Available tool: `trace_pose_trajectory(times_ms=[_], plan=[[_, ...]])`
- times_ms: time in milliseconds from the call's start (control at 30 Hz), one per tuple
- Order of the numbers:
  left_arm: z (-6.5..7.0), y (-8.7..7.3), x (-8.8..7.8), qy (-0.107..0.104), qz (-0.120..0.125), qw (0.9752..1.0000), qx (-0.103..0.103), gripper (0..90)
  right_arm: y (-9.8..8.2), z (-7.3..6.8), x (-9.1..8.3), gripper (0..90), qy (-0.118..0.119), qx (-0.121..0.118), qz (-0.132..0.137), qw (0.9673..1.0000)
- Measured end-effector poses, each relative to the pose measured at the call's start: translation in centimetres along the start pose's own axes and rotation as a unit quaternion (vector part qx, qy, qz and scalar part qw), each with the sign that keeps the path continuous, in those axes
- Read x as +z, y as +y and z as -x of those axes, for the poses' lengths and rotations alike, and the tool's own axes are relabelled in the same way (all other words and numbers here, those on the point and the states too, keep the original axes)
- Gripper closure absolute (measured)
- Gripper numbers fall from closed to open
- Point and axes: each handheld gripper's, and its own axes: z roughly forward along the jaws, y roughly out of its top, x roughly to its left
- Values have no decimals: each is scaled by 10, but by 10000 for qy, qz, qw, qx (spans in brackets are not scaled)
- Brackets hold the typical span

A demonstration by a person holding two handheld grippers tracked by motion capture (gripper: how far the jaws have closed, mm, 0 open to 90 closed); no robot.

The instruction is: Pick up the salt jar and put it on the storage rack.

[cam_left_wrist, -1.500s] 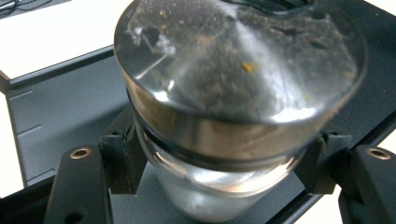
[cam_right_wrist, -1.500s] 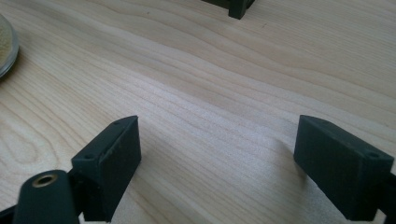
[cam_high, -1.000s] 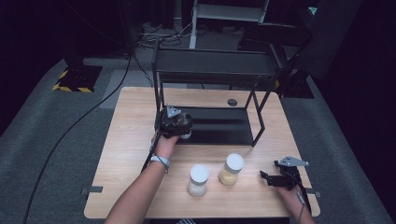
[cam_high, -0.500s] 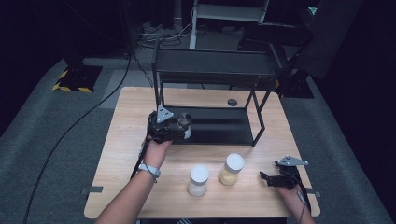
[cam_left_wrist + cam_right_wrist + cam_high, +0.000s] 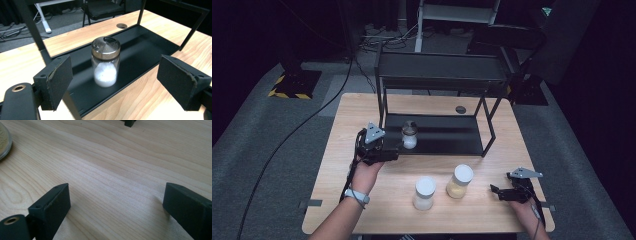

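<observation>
Left gripper (image 5: pixel 398 152) back from shaker (image 5: pixel 409 135)

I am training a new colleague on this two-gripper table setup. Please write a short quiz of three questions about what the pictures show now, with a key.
1. True or false: the shaker jar with the metal lid stands on the bottom shelf of the black rack.
2. Multiple choice: what is between the pads of the left gripper? A) the shaker jar, pressed. B) nothing touching; the jar stands beyond them. C) a white-lidded jar.
3. How many white-lidded jars stand on the wooden table in front of the rack?

Key:
1. True.
2. B.
3. Two: the pale jar and the yellowish jar.
</observation>
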Motion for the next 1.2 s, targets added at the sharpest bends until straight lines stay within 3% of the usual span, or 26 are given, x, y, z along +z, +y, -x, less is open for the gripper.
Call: trace_pose_trajectory(times_ms=[100, 167, 533, 1033, 1200], plan=[[2, -3, -7, 64, -44, 9999, 109, 133, 0, -1, 0, 76, -13, 14, 0, 10000], [7, -6, -11, 147, -137, 9994, 286, 134, 0, -1, 0, 76, -22, 15, 3, 10000], [2, -33, -16, 223, -337, 9992, 45, 133, 0, -5, 1, 77, -126, 106, 6, 9999], [6, -58, -11, 241, -756, 9968, 19, 133, 0, -7, 1, 76, -163, 134, 9, 9998], [11, -64, -7, 279, -976, 9947, 149, 133, 0, -7, 1, 76, -164, 133, 9, 9998]])
